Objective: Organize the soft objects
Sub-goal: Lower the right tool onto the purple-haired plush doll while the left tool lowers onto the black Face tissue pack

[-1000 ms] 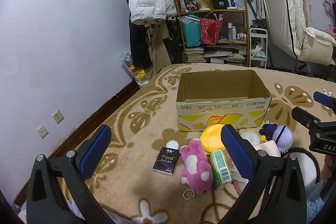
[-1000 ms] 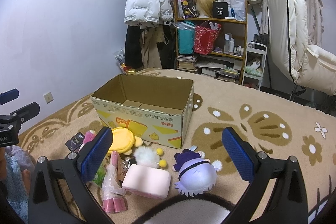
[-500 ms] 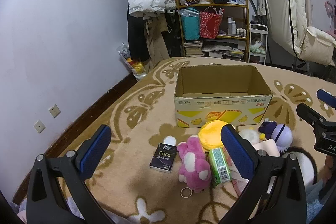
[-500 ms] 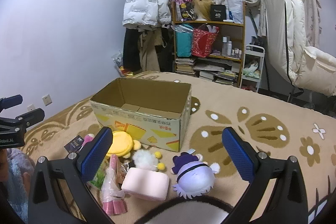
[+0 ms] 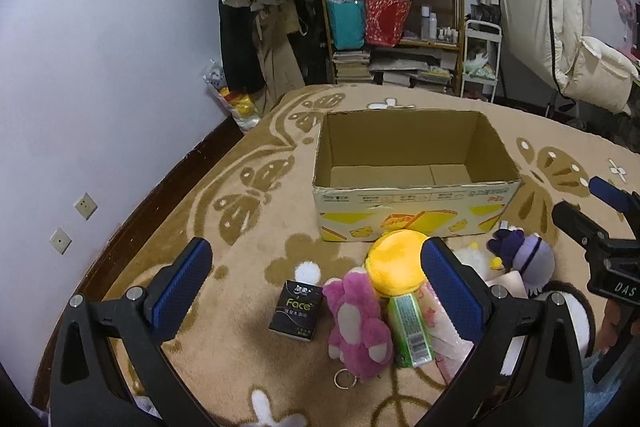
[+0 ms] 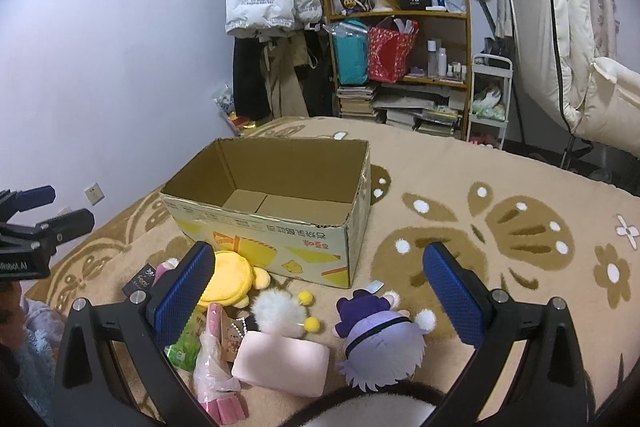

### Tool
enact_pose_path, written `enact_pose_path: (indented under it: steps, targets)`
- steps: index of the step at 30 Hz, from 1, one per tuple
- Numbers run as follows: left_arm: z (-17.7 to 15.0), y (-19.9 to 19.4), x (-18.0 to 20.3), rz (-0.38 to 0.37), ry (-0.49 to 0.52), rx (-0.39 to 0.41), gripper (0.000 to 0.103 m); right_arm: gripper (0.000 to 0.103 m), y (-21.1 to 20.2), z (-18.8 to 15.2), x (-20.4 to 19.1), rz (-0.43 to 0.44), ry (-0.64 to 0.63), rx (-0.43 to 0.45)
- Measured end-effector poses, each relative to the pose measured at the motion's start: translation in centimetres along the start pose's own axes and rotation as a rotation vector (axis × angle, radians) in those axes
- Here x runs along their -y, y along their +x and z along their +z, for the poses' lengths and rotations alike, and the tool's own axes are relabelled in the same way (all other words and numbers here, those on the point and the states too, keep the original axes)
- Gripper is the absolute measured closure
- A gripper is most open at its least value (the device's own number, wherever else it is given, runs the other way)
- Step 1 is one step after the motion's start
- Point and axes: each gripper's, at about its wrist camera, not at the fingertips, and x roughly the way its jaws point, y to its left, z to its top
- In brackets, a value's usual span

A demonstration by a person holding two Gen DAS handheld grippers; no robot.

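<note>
Step in hand, by my reading: pre-grasp, nothing picked, cardboard box (image 5: 412, 187) holds nothing visible. Your left gripper (image 5: 316, 291) hovers with fingers spread wide and gripping nothing; going left to right between them lie the black tissue pack (image 5: 297, 310), the pink plush (image 5: 358, 319), the yellow plush (image 5: 397, 263) and the green packet (image 5: 410, 330), the last close against the right finger. The box stands beyond the fingertips, straight ahead. Your right gripper (image 6: 318, 291) is likewise spread and unloaded; between its fingers, left to right, a white pom-pom toy (image 6: 278, 309), a pale pink block (image 6: 282, 362) and the purple plush (image 6: 382, 347). Next move probably calls for lowering onto one toy (pink plush looks easiest for the left), closing across its body, then carrying it forward over the box rim. Toys look limp, fuzzy, crowded and partly touching.
</note>
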Motion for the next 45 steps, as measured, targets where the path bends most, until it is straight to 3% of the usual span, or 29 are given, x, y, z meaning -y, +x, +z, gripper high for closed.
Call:
enact_pose_path:
  steps: [9, 17, 25, 36, 45]
  targets:
    - [1.0, 5.2, -0.7, 0.03, 0.007, -0.157, 0.0, 0.0, 2.9, -0.2, 1.0, 0.002, 0.032, -0.085]
    - [0.9, 8.6, -1.8, 0.031, -0.03, -0.245, 0.0, 0.0, 5.3, -0.9, 2.1, -0.024, 0.058, -0.166]
    - [-0.6, 12.8, -2.6, 0.135, 0.006, -0.373, 0.0, 0.0, 7.2, -2.2, 4.3, -0.041, 0.112, -0.238]
    - [-2.7, 16.0, -5.1, 0.082, -0.128, -0.515, 0.0, 0.0, 9.4, -4.0, 5.7, -0.086, 0.158, -0.354]
    - [-4.2, 17.0, -4.6, 0.071, -0.108, -0.593, 0.0, 0.003, 11.2, -5.7, 7.3, -0.099, 0.219, -0.444]
